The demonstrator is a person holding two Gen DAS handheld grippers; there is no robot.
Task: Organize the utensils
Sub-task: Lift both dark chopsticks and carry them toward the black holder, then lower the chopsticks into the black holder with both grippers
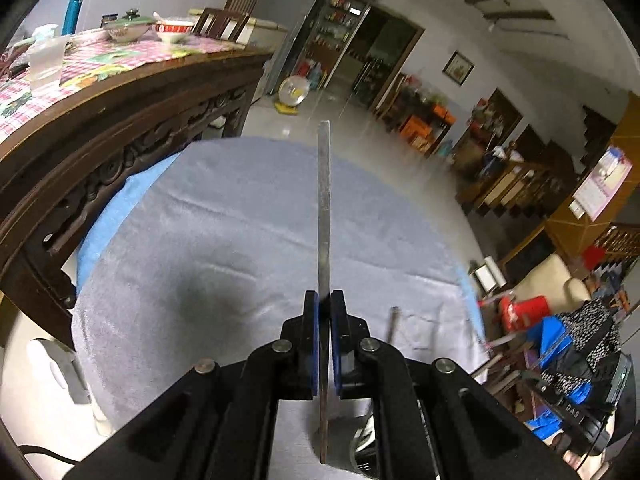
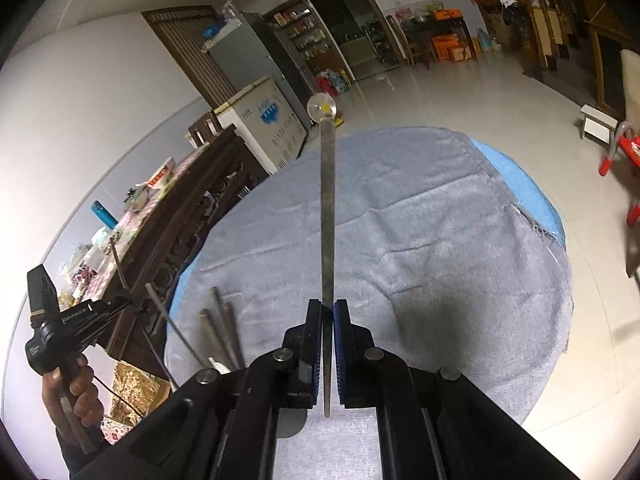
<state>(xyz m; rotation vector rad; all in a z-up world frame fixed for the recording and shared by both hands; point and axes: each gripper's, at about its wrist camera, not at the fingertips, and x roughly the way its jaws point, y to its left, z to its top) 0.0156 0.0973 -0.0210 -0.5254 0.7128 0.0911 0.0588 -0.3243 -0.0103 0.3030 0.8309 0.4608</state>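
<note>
My left gripper [image 1: 324,300] is shut on a flat metal utensil handle [image 1: 324,208] that points forward over the grey cloth [image 1: 224,220]. My right gripper [image 2: 327,308] is shut on a second metal utensil handle [image 2: 328,208], also edge-on above the cloth [image 2: 420,232]. The working ends of both utensils are hidden. Several more metal utensil handles [image 2: 222,320] stick up at the lower left of the right wrist view; one handle [image 1: 393,322] shows right of my left gripper. The left gripper [image 2: 116,304] with its utensil appears at the far left of the right wrist view.
The cloth covers a round blue-topped table [image 2: 520,184]. A carved dark wooden table [image 1: 120,120] stands close on the left, with bowls [image 1: 174,30] and a plastic container [image 1: 46,64] on it. Red stools [image 2: 624,160] and tiled floor [image 2: 460,92] lie beyond.
</note>
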